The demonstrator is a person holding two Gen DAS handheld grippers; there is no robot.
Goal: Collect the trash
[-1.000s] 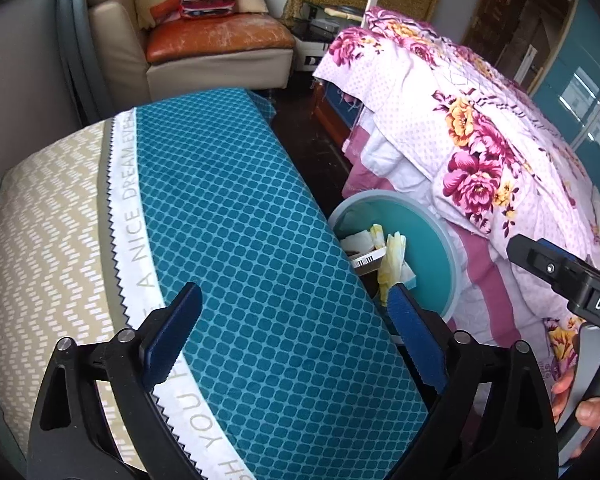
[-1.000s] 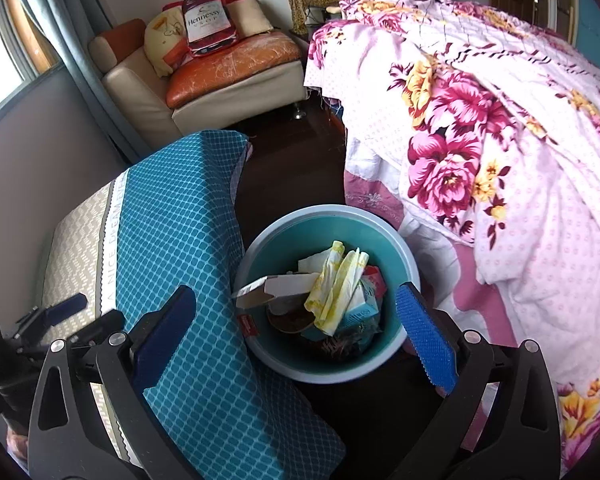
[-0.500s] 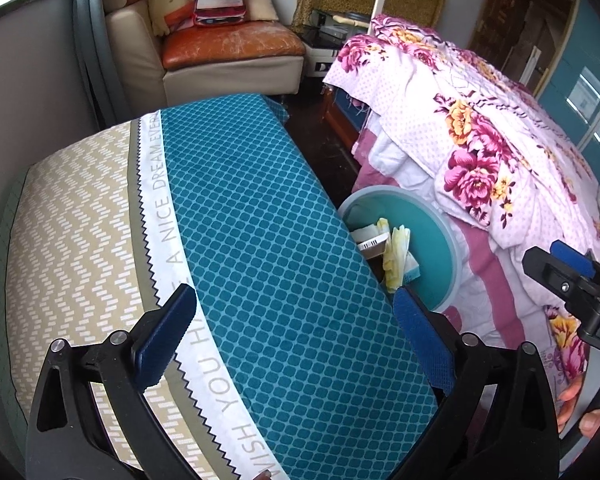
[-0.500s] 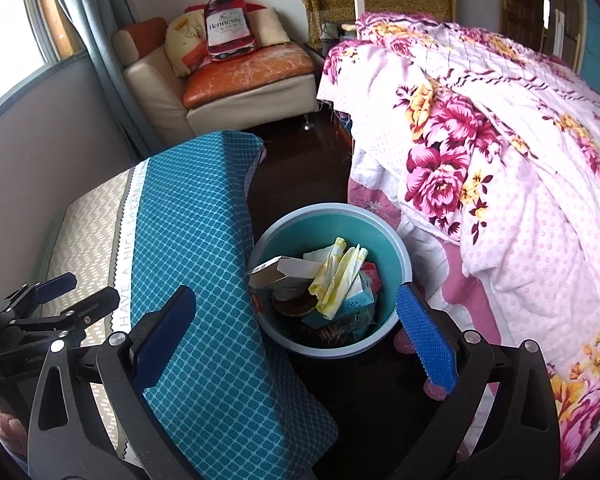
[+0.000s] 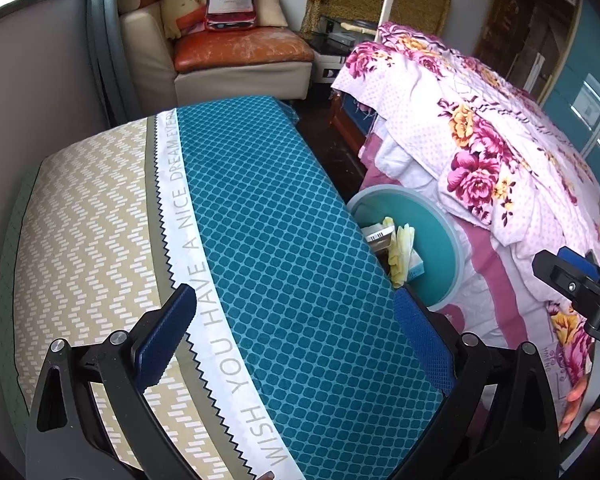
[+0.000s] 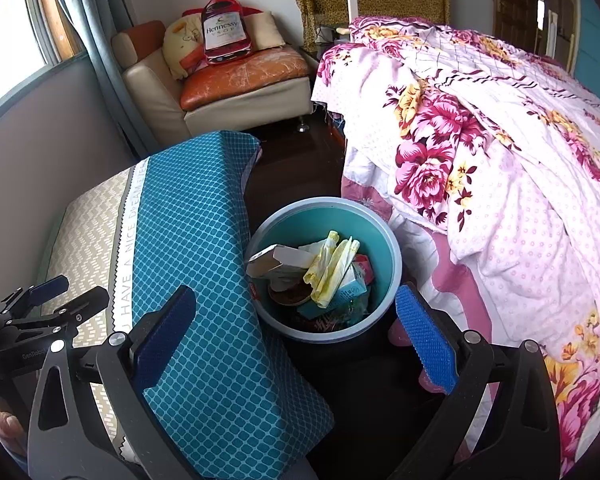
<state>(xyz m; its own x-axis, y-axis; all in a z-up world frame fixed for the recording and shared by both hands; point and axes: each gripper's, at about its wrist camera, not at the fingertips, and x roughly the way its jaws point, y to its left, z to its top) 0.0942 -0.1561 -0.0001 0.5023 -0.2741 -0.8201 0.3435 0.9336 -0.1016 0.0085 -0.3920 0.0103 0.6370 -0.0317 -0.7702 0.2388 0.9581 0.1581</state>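
Between our right gripper's point(image 6: 296, 332) wide-apart, empty jaws sits the round teal plastic bin point(image 6: 394, 264) of trash; our left gripper's point(image 5: 296, 336) jaws gape over the teal-checked cloth-covered counter point(image 5: 284, 248).

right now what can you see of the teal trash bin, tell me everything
The teal trash bin is a round, plastic-looking bucket with a paler rim, upright on the dark floor between the teal-covered mattress and the floral bedding. It is open, with no lid in view. The mattress cover's edge presses against its left side. Inside lie a white carton, a crumpled yellow wrapper, a light blue box and darker scraps beneath, filling it roughly halfway.
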